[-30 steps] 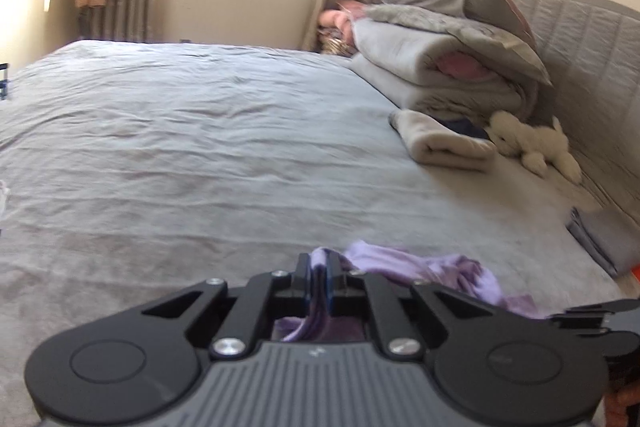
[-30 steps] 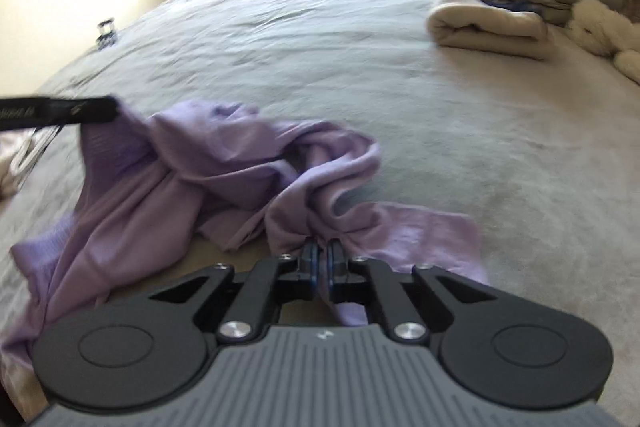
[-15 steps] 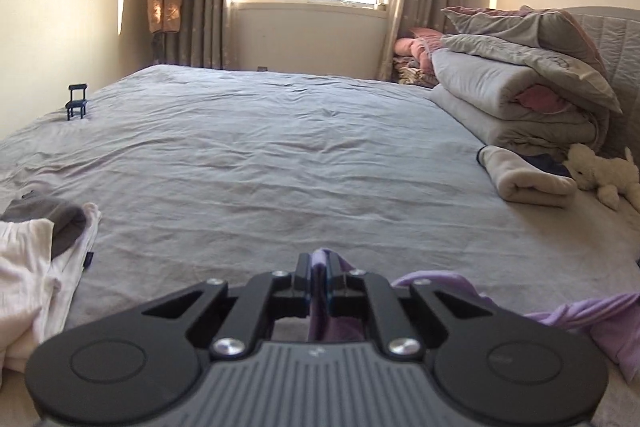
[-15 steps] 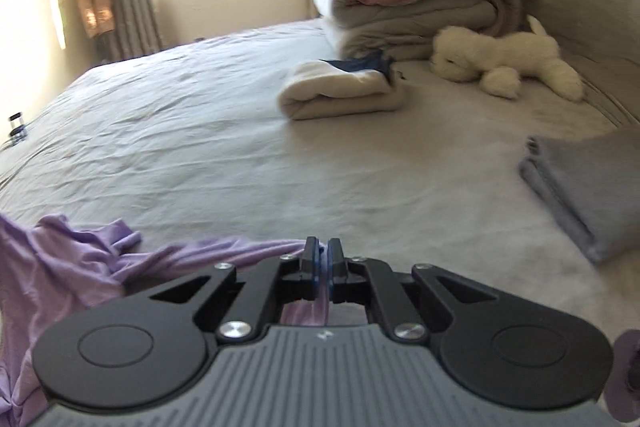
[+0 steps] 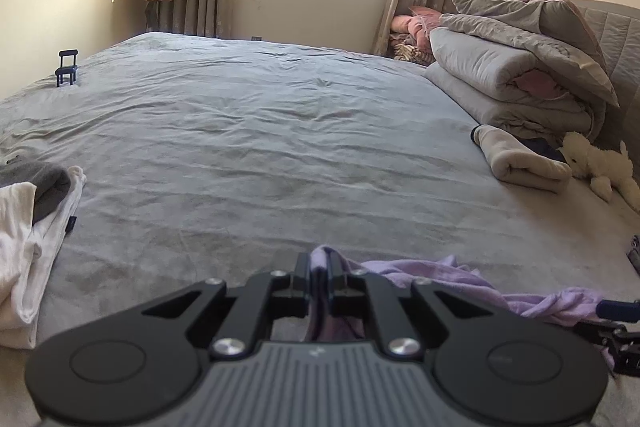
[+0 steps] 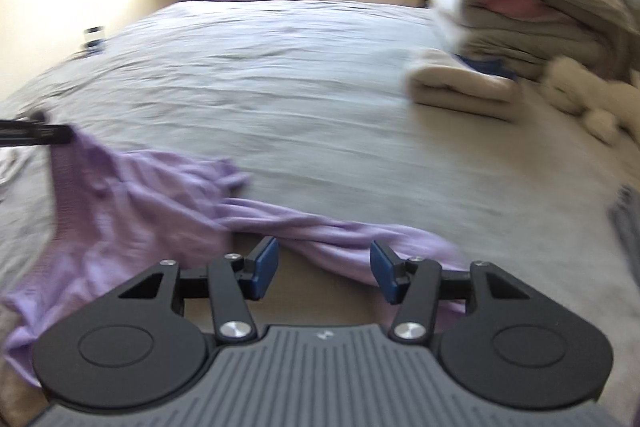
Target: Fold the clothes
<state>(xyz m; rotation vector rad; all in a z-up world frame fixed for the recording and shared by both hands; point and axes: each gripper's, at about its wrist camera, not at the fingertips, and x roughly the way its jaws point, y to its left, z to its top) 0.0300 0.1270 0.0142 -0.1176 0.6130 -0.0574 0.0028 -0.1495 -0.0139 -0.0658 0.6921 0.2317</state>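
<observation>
Lilac garment [image 6: 132, 203] on grey bed [image 5: 256, 131] — left gripper [image 5: 319, 273] clamped on it, right gripper [image 6: 324, 269] open above it.

Left gripper: jaws closed tight on a bunched fold of the garment, which rises between the fingers and trails rightward across the sheet. Right gripper: jaws spread wide, blue pads [image 6: 266, 267] empty — a twisted band of the cloth lies just beyond and under them; this view is blurred. Garment: crumpled, at the bed's near edge. Also on the bed: white and grey clothes [image 5: 28, 219] at left, rolled beige towel [image 5: 520, 163], stacked duvets [image 5: 516, 83], white plush toy [image 5: 600, 163], small dark stand [image 5: 67, 67].
</observation>
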